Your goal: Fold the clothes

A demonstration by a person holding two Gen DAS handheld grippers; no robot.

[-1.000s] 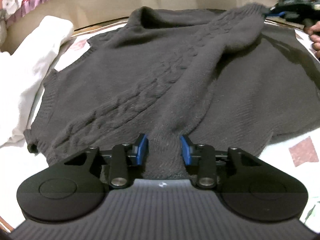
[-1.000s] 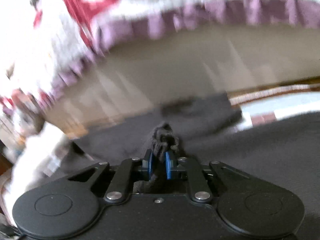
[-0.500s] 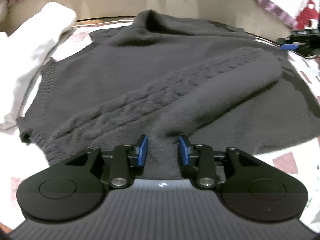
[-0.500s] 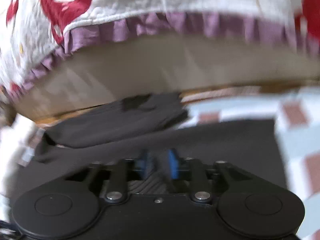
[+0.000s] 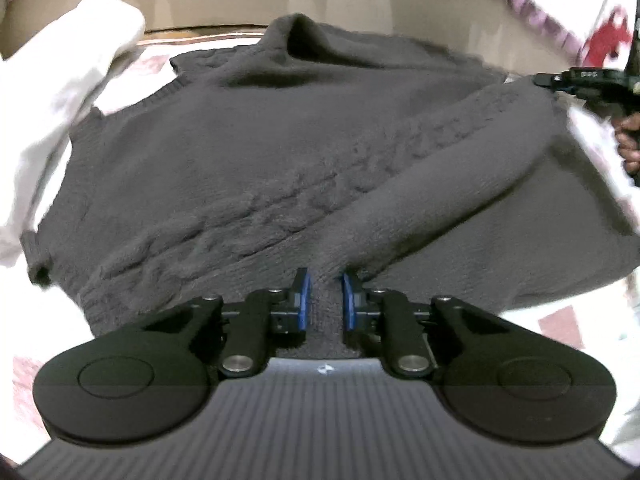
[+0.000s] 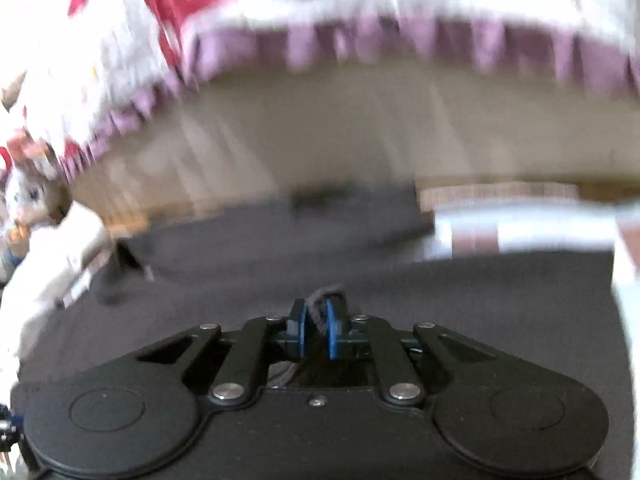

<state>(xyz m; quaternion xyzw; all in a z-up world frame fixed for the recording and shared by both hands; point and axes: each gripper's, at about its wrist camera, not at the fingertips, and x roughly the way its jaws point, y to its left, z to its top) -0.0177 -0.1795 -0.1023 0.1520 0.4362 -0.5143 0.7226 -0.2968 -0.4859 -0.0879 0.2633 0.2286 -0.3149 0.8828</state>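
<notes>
- Across the middle of the left wrist view lies one dark grey sweater [image 5: 248,168], spread flat on a patterned bed cover [image 5: 560,320], its collar toward the top of the frame
- One cable-knit sleeve [image 5: 400,192] is folded diagonally over the body, from upper right down to lower centre
- At lower centre the left gripper [image 5: 325,300] straddles the sleeve's cuff end; its jaws have just been closing, and the two blue pads stand slightly apart with knit between them, whether they press on it I cannot tell
- One white garment [image 5: 68,92] sits at the left edge
- At the right edge one hand [image 5: 628,144] holds the right gripper [image 6: 316,330], which in its own blurred view is clamped on a bunch of the sweater's dark knit
- One quilt [image 6: 280,8], white with red print and a purple frill, fills the top of that view
</notes>
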